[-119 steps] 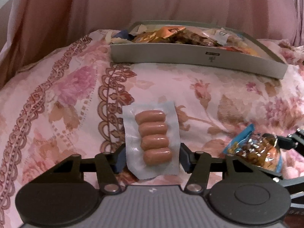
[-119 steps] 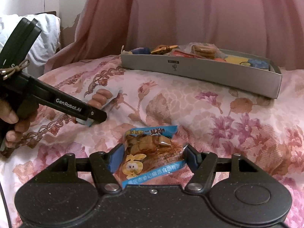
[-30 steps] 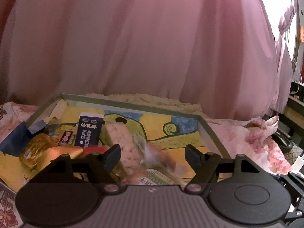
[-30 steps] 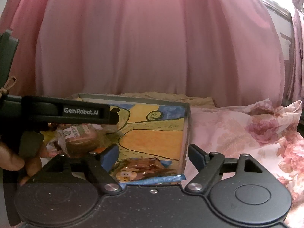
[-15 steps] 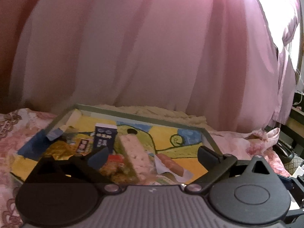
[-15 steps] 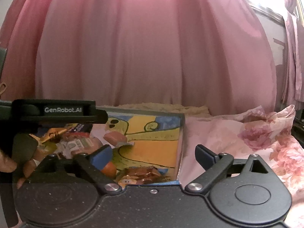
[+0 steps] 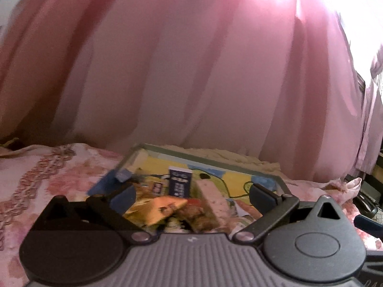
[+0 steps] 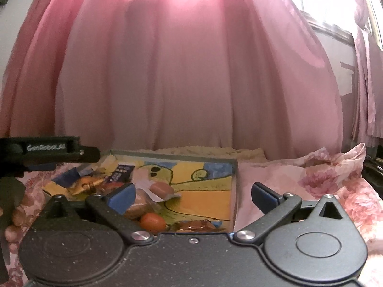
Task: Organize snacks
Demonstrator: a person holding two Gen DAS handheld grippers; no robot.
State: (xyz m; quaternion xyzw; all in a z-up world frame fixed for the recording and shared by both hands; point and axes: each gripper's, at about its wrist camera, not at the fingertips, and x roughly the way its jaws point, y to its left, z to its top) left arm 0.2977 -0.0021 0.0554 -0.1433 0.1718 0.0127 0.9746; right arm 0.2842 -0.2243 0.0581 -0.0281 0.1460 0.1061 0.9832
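A shallow grey tray with a yellow and blue picture on its floor lies on the floral bedspread; it also shows in the right wrist view. Several snacks lie in it: a dark blue pack, a pale nougat bar, an orange wrapper. The sausage pack, a round orange snack and the brown snack bag lie near the tray's front. My left gripper is open and empty above the tray. My right gripper is open and empty too.
Pink curtains hang close behind the tray. The floral bedspread spreads to the left, and a floral pillow lies right of the tray. The left gripper's black finger reaches in from the left of the right wrist view.
Both grippers have opened wider and drawn back from the tray. The sausage pack and the snack bag, held 4 s ago, now lie in the tray.
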